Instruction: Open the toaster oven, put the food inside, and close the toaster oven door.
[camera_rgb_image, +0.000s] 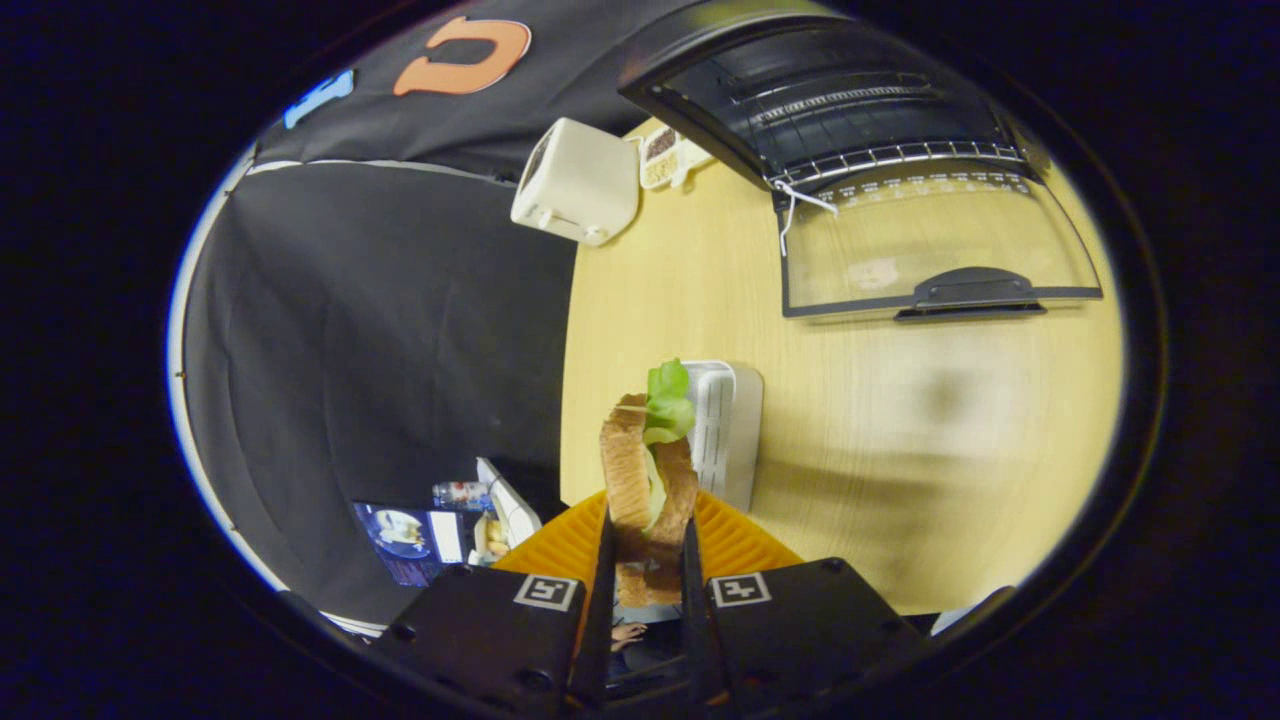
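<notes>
Toaster oven (850, 110) already open: glass door (930, 245) folded down flat toward the gripper, handle (975, 290) at its near edge, wire rack (880, 155) visible inside the dark cavity. First step done, by the look of it. Food not yet inside.

Sandwich (648, 480) held up between the jaws, well short of the oven, above an orange ribbed plate (740, 540) at the near edge of the wooden surface (950, 450). Two bread slices standing on edge, green lettuce sticking out at the top. Just beyond the sandwich, a white ribbed box-like item (725, 430); exact nature hard to tell.

Gripper (648, 570) nearly closed, jaws pressing the lower part of the sandwich from both sides, gap no wider than the sandwich itself. Grip apparently firm enough to keep it upright.

Left to do, judging from this: carry the sandwich across the bare stretch of surface to the oven, set it on the rack, release, then lift the door shut. Roughly a third of the way through.

Farther off, a white toaster (578, 182) near the far edge.
</notes>
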